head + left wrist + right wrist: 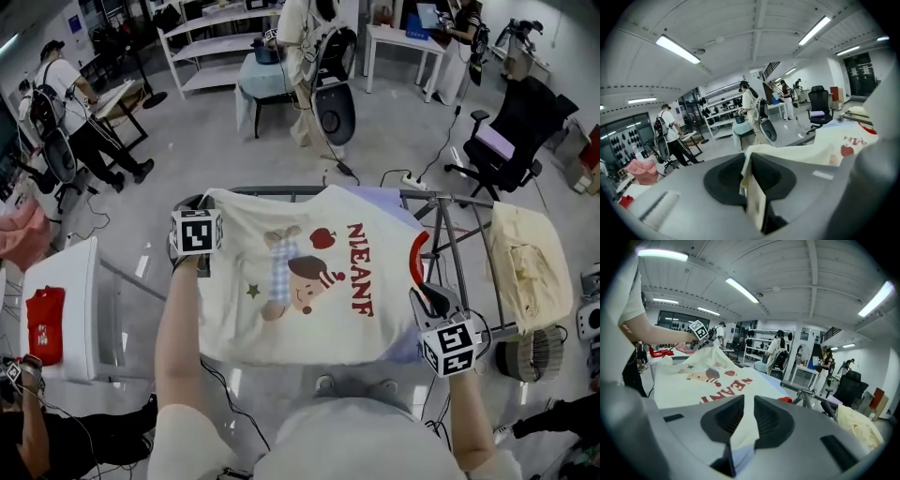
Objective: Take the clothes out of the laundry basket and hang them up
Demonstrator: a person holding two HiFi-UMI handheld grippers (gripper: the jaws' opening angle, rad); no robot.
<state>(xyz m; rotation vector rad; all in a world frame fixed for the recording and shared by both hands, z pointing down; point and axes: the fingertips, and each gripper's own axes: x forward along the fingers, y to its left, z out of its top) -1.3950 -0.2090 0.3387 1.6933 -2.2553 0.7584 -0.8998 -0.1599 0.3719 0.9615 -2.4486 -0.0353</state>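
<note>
Head view: stretching the cream T-shirt [300, 281] flat and print-up between both tools, in front of the body and well clear of the floor. Pinching its far-left corner in the left gripper [195, 208] and its near-right edge in the right gripper [429, 298]. Running the shirt's long axis from left to right across the body, with the cartoon print lying sideways. Facing the drying rack [459, 234], just beyond and to the right, with a cream garment [530, 267] already draped over its right end. Finding no laundry basket that can be made out.

Left gripper view: clamping a folded edge of the cream cloth between jaws drawn nearly together, pads pressing on it at the left gripper [749, 176]. Trailing the rest of the T-shirt [834, 140] off to the right, toward the other tool.

Right gripper view: gripping a fold of cream cloth with a lavender layer under it, the right gripper [747, 420] closed down to the cloth's thickness. Looking along the spread T-shirt [708, 380] to the left gripper [701, 333] at the far corner, with the drying rack [806, 392] just to the right.

Judging the coming move: probably carrying the shirt forward and rightward onto the bars, leading with the right gripper as the nearer one and swinging the left across the longer way.
</note>
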